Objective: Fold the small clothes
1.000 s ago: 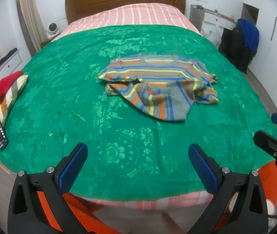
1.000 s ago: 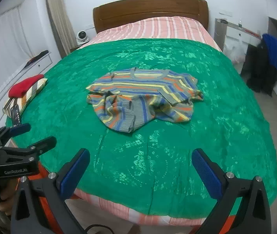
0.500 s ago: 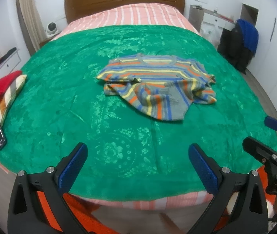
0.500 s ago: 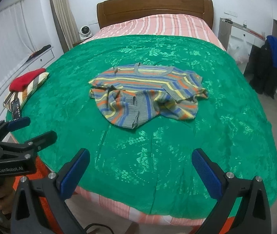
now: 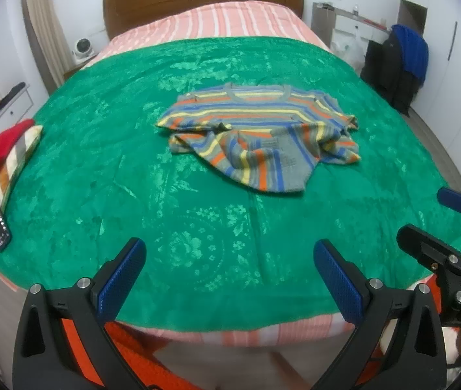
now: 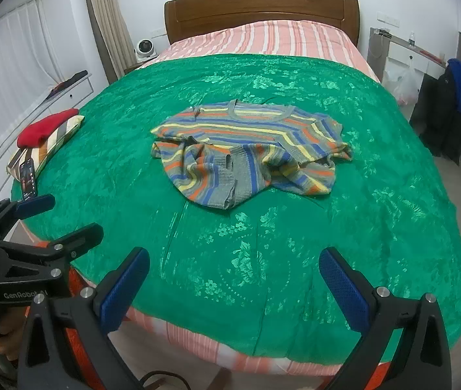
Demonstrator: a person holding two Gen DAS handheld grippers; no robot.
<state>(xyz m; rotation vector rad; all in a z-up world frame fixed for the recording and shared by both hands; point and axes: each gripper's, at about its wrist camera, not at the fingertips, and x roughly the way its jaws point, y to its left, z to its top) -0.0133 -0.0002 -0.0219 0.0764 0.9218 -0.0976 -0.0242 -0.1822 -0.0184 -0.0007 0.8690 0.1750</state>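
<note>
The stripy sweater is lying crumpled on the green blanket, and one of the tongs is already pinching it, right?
Not quite. The stripy sweater does lie crumpled on the green blanket, but nothing pinches it. Both wrist views show the left tongs and right tongs wide open near the foot of the bed, well short of the sweater.
</note>
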